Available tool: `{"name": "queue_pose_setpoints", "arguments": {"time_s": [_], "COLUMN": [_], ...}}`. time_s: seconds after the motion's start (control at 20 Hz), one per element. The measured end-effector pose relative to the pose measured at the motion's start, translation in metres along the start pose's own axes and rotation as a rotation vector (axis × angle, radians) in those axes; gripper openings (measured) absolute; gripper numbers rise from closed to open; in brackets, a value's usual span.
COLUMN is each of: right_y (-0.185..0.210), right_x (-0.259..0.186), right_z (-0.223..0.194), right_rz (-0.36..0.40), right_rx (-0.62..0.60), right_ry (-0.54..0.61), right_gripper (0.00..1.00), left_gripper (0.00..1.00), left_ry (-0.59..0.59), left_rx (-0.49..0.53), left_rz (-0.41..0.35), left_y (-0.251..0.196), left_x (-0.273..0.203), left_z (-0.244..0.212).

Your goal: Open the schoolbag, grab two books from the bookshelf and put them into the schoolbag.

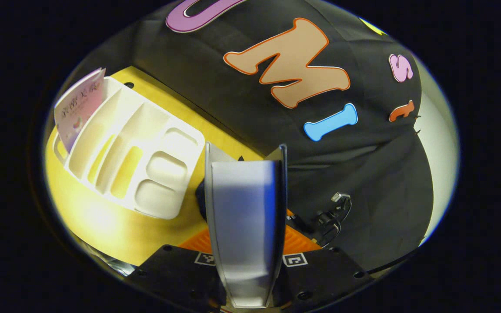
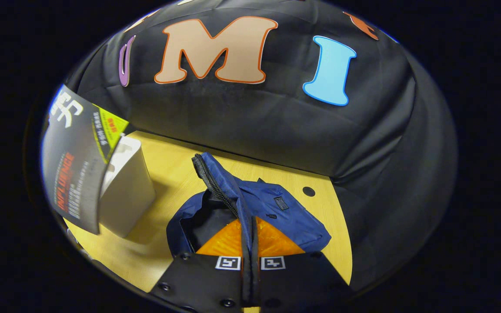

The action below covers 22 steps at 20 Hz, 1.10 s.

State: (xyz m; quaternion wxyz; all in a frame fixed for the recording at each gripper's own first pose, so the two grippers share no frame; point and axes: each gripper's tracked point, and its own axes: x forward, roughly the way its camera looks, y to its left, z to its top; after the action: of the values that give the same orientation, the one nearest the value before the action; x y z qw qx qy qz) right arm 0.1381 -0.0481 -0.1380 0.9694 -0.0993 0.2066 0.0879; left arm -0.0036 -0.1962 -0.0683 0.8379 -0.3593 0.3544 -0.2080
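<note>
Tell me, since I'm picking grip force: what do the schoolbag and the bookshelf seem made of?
Schoolbag: looks like thin woven fabric, probably nylon; it folds limply, has a faint sheen and a zipper along the edge. Bookshelf: likely moulded plastic, matte white, with rounded one-piece dividers.

A yellow wooden table in a booth with black cloth walls.

The table (image 2: 172, 167) has a small round hole (image 2: 308, 191) near its far edge, at about 1 o'clock in the right gripper view. The black cloth wall (image 2: 250, 117) hangs in soft folds behind it. In the left gripper view, bright light shines on the table at 8 o'clock, and a pale wall (image 1: 439, 143) shows at 3 o'clock.
</note>
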Motion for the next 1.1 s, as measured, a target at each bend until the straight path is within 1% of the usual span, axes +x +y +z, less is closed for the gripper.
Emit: {"name": "queue_pose_setpoints", "arguments": {"time_s": [0.1,0.25,0.4,0.5,0.65,0.8,0.95,1.1], "right_y": [-0.001,-0.003,-0.005,-0.005,-0.003,-0.006,-0.004,0.005], "right_x": [0.000,-0.001,-0.003,-0.003,-0.004,-0.005,-0.003,-0.003], "right_z": [0.001,0.006,0.008,0.009,0.011,0.013,0.014,0.013], "right_rz": [0.003,-0.003,-0.010,-0.015,-0.012,-0.026,-0.026,-0.016], "right_rx": [-0.004,-0.014,-0.015,-0.018,-0.014,-0.001,0.010,-0.003], "right_ry": [0.005,0.007,0.009,0.005,0.000,-0.013,-0.014,-0.018], "right_gripper": [0.03,0.03,0.03,0.03,0.03,0.03,0.03,0.03], "left_gripper": [0.38,0.38,0.38,0.37,0.37,0.37,0.36,0.36], "left_ry": [0.022,0.052,0.054,0.055,0.054,0.051,0.068,0.061], "left_rx": [-0.004,-0.024,-0.070,-0.078,-0.054,-0.035,-0.058,-0.065], "left_rz": [-0.040,-0.049,-0.075,-0.094,-0.103,-0.117,-0.117,-0.116], "left_y": [0.003,0.017,0.028,0.030,0.039,0.043,0.053,0.057], "left_x": [0.024,0.062,0.095,0.119,0.159,0.192,0.219,0.248], "left_z": [-0.018,-0.039,-0.048,-0.051,-0.055,-0.064,-0.073,-0.076]}}
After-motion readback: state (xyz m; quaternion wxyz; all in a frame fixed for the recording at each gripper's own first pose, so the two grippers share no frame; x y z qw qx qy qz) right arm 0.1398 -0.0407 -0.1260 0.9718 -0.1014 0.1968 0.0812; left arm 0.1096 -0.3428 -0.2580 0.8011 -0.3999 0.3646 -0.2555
